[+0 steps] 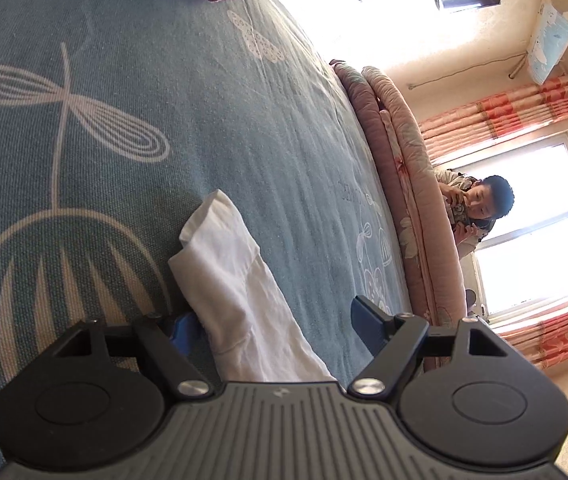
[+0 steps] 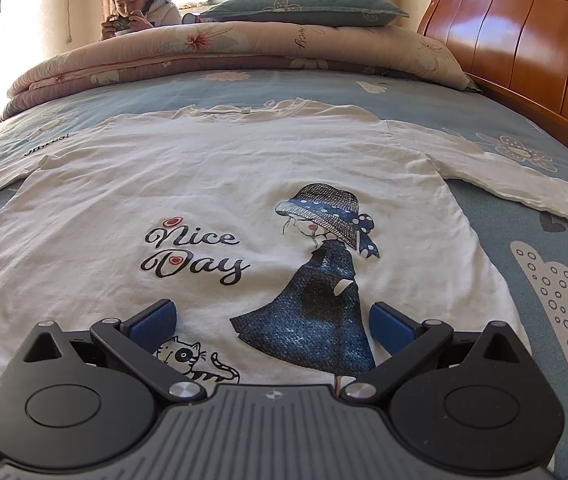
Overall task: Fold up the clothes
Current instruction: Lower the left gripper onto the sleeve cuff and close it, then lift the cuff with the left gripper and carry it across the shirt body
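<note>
the left gripper [image 1: 280, 320] stood wide open; its left finger hid behind the white sleeve [image 1: 236, 280] at six o'clock. the shirt [image 2: 204, 184] lay flat, reading "nice day"; right gripper [image 2: 272, 320] gaped, empty.

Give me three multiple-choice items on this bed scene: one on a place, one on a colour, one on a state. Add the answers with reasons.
1. Where does the green flowered pillow lie?
A. on the folded pink floral quilt
B. on the shirt
C. on the floor

2. What colour are the right claw's pads?
A. red
B. blue
C. yellow

3. How does the white long-sleeved shirt with the "Nice Day" print lie?
A. rolled up
B. spread flat, print up
C. folded in half

Answers: 1 A, the pillow rests atop the quilt. 2 B, both pads show blue. 3 B, body and sleeves are spread out with the print showing.
</note>
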Demonstrator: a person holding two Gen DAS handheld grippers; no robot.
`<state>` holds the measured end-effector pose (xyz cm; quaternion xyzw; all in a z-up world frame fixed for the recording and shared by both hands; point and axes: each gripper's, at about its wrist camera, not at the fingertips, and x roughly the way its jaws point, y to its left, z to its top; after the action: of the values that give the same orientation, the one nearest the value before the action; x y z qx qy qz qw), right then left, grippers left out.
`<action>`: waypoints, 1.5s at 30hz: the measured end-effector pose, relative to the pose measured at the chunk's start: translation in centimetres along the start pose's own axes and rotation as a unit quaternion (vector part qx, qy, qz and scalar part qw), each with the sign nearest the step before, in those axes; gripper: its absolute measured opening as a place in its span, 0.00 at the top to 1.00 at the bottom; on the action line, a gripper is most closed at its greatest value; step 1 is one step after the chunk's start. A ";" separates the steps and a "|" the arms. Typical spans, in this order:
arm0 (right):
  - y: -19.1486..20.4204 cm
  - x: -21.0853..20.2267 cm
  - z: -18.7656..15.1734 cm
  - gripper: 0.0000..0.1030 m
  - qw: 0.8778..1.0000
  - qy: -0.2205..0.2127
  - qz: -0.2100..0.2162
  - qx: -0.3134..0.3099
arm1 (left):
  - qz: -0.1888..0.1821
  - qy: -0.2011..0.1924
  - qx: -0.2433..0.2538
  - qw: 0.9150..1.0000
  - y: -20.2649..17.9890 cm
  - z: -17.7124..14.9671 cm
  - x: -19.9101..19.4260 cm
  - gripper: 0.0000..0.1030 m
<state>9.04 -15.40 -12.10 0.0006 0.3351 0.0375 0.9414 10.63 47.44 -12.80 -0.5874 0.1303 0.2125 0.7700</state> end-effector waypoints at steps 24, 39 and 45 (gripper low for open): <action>0.1 0.0 0.0 0.00 1.000 -0.002 -0.003 0.002 | 0.154 0.013 0.130 0.979 -5.5 -3.9 1.5 0.83; -0.5 -0.4 0.4 0.00 1.000 0.018 0.017 0.018 | 0.169 0.031 0.305 0.937 -16.2 -8.3 0.3 0.95; -1.1 -0.6 0.7 0.00 0.999 0.024 0.031 0.036 | 0.133 0.047 0.348 0.927 -20.3 -10.9 -0.1 0.95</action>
<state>9.08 -16.56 -11.20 0.0443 0.3585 0.0547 0.9309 20.82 32.52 1.48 -0.2691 0.3091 0.2265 0.8836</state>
